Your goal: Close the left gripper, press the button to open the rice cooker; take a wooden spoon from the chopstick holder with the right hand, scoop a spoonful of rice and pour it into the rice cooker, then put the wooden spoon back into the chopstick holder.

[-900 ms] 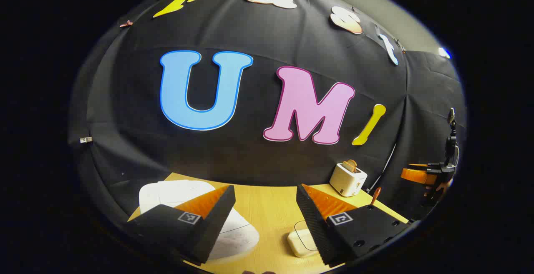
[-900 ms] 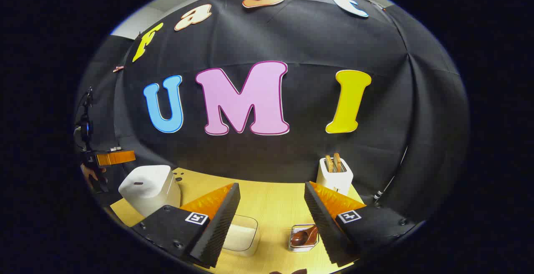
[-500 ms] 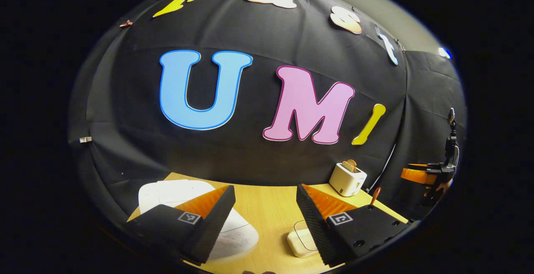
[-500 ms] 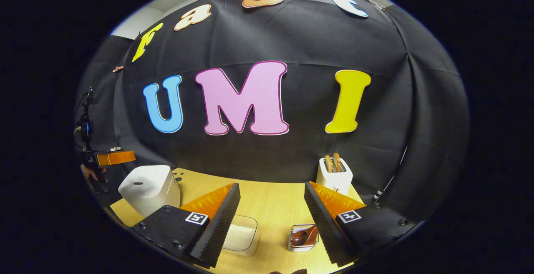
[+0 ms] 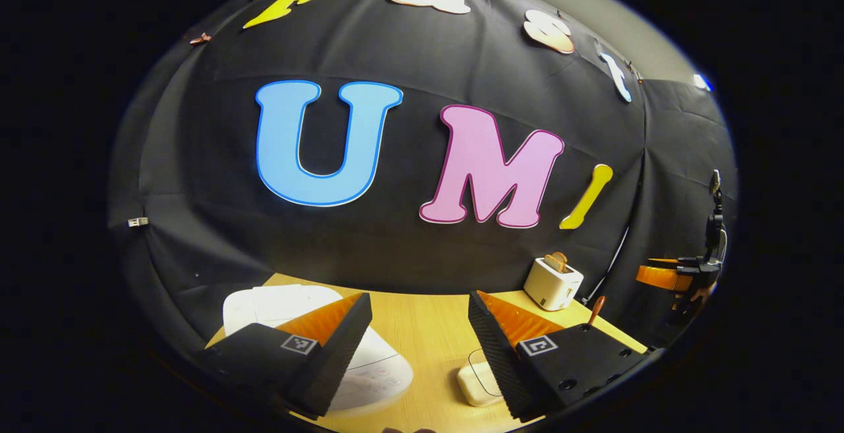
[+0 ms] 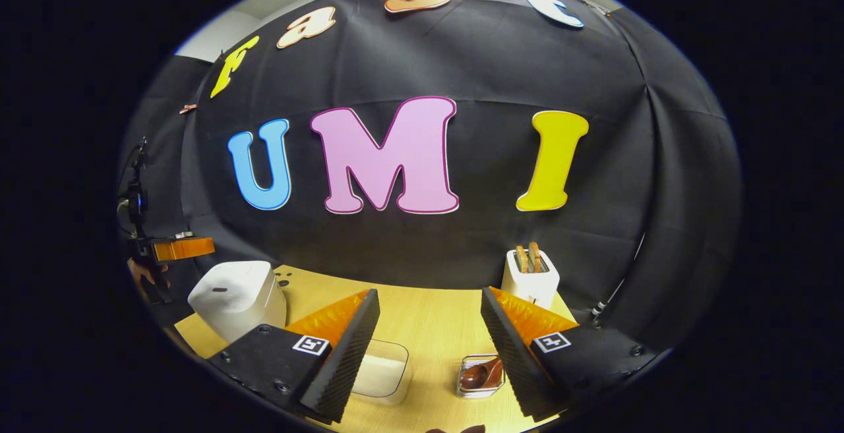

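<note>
- In the left gripper view, the left gripper point(image 5: 420, 327) is held above the wooden table point(image 5: 422, 327) with its fingers spread wide apart; nothing is gripped between them.
- Under and just behind its left finger point(image 5: 330, 347), the white rice cooker point(image 5: 369, 370) is seen from above, with its lid down; part of it is hidden by that finger.
- Beside the inner edge of its right finger point(image 5: 508, 354), a clear container of rice point(image 5: 476, 380) is seen on the table, partly covered by the finger.
- Past the right finger's outer side, the tip of a wooden spoon point(image 5: 595, 309) is seen sticking up over the finger's body.
- Farther off, beyond the right finger, a white toaster point(image 5: 552, 283) is placed near the cloth wall.
- In the right gripper view, the right gripper point(image 6: 430, 327) is likewise held over the table with its fingers wide apart and empty.
- Between the fingers, close to the right one, the chopstick holder point(image 6: 480, 376) is seen with the wooden spoon's bowl lying inside it.
- By the inner edge of the left finger point(image 6: 339, 354), the rice container is partly hidden.
- Beyond the left finger, off to its outer side, the rice cooker is seen standing closed.
- Behind the right finger point(image 6: 521, 354), the toaster is set at the table's far edge with slices in its slots.
</note>
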`<state>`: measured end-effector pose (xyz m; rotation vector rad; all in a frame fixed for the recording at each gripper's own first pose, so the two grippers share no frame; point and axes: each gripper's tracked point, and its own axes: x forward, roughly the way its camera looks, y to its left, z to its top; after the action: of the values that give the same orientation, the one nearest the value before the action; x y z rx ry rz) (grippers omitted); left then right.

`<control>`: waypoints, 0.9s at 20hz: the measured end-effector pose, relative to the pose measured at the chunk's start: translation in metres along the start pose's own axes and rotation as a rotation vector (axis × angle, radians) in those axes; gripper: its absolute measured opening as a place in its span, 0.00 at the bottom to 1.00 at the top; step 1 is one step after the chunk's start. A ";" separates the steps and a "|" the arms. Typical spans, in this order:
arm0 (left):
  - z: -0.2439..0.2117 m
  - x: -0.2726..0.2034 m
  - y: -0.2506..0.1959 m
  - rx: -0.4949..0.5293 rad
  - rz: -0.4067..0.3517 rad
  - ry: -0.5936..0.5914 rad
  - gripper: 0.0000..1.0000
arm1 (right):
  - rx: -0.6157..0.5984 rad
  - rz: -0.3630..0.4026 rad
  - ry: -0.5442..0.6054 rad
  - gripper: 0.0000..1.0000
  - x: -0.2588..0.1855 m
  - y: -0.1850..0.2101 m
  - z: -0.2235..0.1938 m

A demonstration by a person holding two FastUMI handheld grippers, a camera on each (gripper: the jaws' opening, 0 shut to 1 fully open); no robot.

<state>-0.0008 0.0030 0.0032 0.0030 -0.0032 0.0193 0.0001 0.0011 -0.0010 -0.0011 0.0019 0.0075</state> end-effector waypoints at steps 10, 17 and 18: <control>0.000 -0.002 0.007 -0.001 0.020 0.004 0.95 | -0.006 0.015 0.002 0.96 0.001 0.002 0.000; -0.015 0.000 0.022 0.011 0.076 0.064 0.95 | -0.003 0.012 0.005 0.96 0.001 0.001 0.000; -0.017 0.000 0.028 0.013 0.100 0.073 0.93 | -0.005 0.014 0.005 0.96 0.001 0.001 0.000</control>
<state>-0.0008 0.0314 -0.0132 0.0148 0.0700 0.1190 0.0015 0.0023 -0.0013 -0.0056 0.0067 0.0216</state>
